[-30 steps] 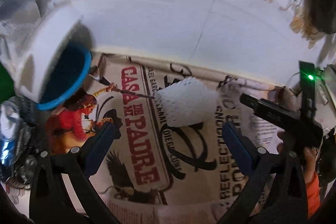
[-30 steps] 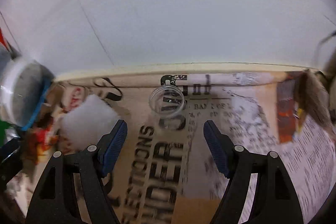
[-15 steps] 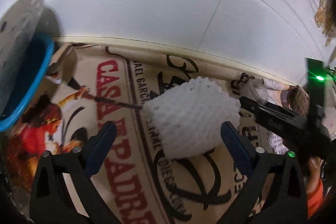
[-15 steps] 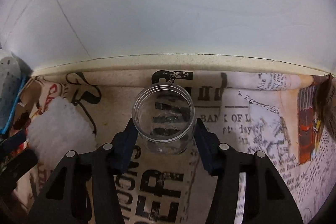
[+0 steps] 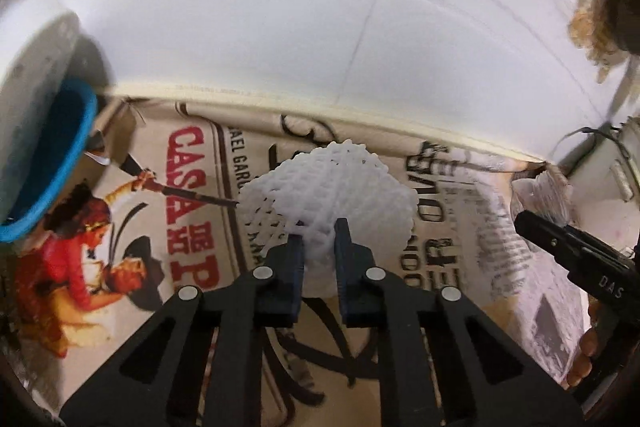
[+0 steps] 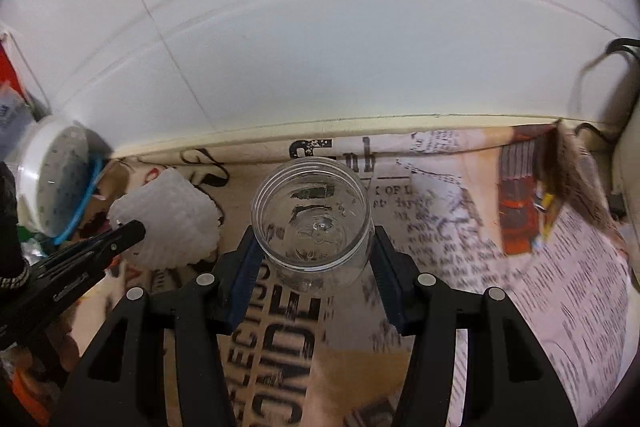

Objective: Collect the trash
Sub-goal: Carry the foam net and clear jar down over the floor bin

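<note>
White foam netting (image 5: 332,183) sits at the centre of the left wrist view on the newspaper-print table cover (image 5: 192,211); the left gripper (image 5: 319,247) has just closed its jaws, pinching its near edge. The right gripper (image 6: 314,259) clamps a clear plastic jar (image 6: 314,223). A blue-rimmed white tub (image 5: 40,131) lies at nine o'clock.

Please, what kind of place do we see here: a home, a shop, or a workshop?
Probably a home, at a table pushed against a wall. A printed newspaper-style tablecloth covers the table, white wall tiles rise behind it, and household trash lies there: a clear plastic jar and a white foam fruit net.
</note>
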`<state>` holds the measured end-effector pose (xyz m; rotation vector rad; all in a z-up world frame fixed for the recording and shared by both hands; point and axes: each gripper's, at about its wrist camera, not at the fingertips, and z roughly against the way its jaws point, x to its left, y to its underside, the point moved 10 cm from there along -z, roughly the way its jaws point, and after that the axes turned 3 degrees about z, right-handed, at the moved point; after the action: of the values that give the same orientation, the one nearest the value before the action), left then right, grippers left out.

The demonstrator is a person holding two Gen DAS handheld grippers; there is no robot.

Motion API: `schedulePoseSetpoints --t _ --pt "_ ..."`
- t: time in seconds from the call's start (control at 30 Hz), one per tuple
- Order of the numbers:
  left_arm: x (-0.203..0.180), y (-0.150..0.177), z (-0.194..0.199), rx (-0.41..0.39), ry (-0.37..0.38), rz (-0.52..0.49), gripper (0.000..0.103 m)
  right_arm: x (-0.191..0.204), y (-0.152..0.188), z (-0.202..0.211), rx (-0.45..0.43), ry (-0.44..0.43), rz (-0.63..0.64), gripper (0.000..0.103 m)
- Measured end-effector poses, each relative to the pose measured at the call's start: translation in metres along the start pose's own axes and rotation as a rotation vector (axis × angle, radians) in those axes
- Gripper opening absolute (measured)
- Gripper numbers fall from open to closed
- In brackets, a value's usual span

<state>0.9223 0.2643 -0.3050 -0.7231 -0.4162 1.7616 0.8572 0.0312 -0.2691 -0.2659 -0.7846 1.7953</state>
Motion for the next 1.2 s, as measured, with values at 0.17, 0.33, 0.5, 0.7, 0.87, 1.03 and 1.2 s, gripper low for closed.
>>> schedulePoseSetpoints --t 0.17,0.33,0.5,0.7,0.87,1.03,1.2 --pt "-0.030 0.004 0.052 -0.075 -0.047 -0.074 0.012 -0.002 0.002 0.051 -0.061 -0.032 -0.008 0.050" --pt "-0.070 0.023 0.103 -0.116 -0.067 -0.088 0.012 0.007 0.012 0.105 -0.124 -0.076 0.012 0.050" --pt "-0.101 0.059 0.147 -0.149 -0.093 -0.060 0.012 0.011 0.046 0.146 -0.135 -0.114 0.070 0.050" --pt "-0.139 0.120 0.203 -0.175 -0.121 -0.029 0.012 -0.002 0.092 0.197 -0.136 -0.166 0.120 0.050" --pt "-0.162 0.159 0.246 -0.184 -0.114 -0.021 0.012 -0.005 0.120 0.234 -0.142 -0.191 0.139 0.050" --pt "-0.176 0.191 0.288 -0.195 -0.101 -0.026 0.012 0.001 0.146 0.264 -0.147 -0.209 0.138 0.050" --pt "-0.174 0.218 0.318 -0.202 -0.092 -0.037 0.013 0.012 0.173 0.286 -0.166 -0.195 0.130 0.050"
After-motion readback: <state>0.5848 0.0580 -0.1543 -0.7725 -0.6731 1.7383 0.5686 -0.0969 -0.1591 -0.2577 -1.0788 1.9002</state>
